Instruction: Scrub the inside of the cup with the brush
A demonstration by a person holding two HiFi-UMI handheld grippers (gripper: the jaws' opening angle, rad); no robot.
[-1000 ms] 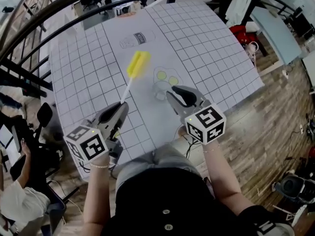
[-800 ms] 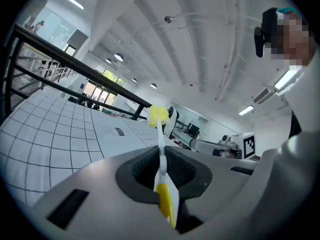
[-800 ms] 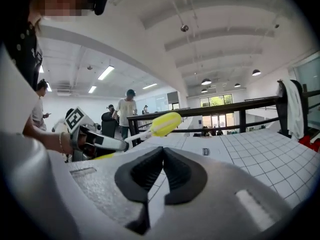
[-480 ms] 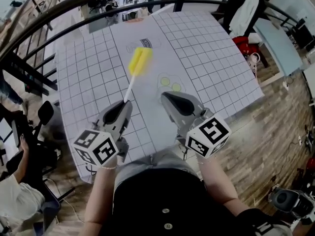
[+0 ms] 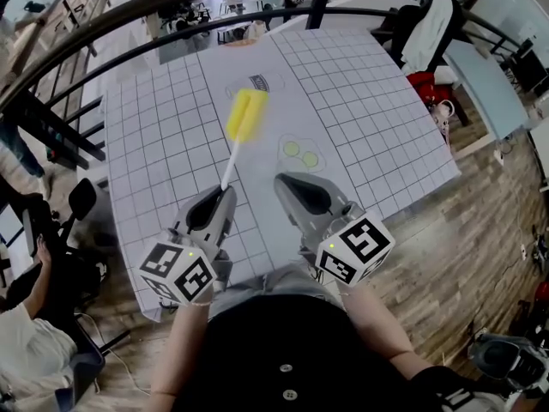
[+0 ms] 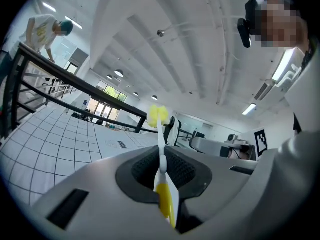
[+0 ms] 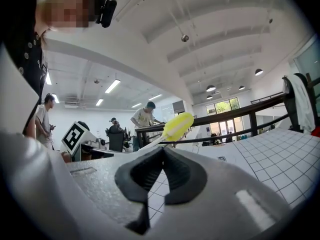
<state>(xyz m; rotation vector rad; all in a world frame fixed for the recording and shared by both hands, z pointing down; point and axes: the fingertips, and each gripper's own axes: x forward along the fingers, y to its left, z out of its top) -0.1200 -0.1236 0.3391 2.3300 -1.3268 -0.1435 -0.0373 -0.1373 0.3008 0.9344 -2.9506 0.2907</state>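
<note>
A white gridded counter (image 5: 360,101) fills the middle. A black rail (image 7: 226,116) curves along its far edge. Wood floor (image 5: 489,230) lies to the right, with a pale table (image 5: 485,67) and a white cloth (image 5: 429,15) hung far right. A black chair (image 5: 77,200) stands left. Overhead is a white beamed ceiling (image 6: 165,44) with strip lights (image 7: 112,86); bright windows (image 7: 222,105) are far off.

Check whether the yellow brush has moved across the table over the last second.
Yes. The brush, held in the left gripper, has shifted toward the printed label: the gap between its yellow head and that label has shrunk.
</note>
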